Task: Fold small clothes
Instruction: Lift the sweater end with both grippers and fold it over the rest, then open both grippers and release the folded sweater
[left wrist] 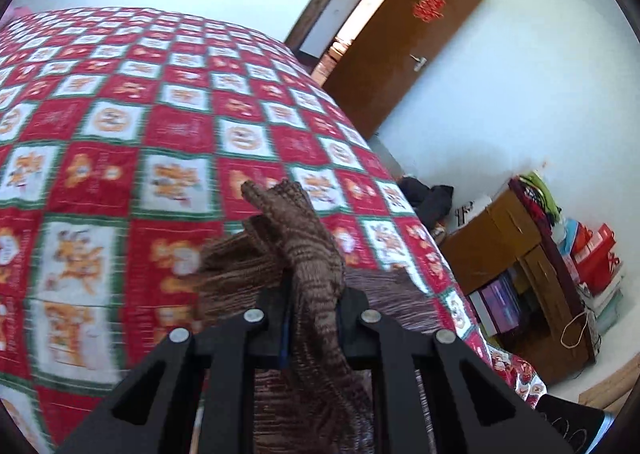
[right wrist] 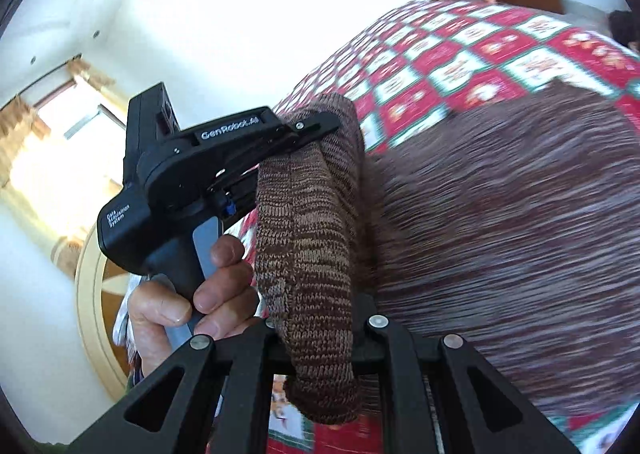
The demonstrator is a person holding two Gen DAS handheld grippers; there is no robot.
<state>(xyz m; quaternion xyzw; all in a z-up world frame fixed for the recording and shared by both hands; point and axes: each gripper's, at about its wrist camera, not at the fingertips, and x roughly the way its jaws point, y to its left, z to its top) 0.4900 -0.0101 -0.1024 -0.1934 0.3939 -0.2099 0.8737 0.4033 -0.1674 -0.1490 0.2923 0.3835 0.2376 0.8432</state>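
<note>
A brown striped knit garment (right wrist: 500,214) lies on the red checked bedspread (left wrist: 120,126). My left gripper (left wrist: 312,302) is shut on a bunched edge of the garment (left wrist: 304,246) and holds it lifted above the bed. My right gripper (right wrist: 316,334) is shut on a ribbed band of the same garment (right wrist: 308,254), which hangs over its fingers. The left gripper (right wrist: 316,134) shows in the right wrist view, held by a hand (right wrist: 192,302), clamped on the top of that same band. The fingertips of both grippers are hidden by fabric.
The bedspread (right wrist: 480,50) covers the bed. A brown door (left wrist: 400,54) stands open beyond the bed. A wooden cabinet (left wrist: 520,254) with stacked boxes and clothes stands to the right on the floor. A window with curtains (right wrist: 48,142) shows at left.
</note>
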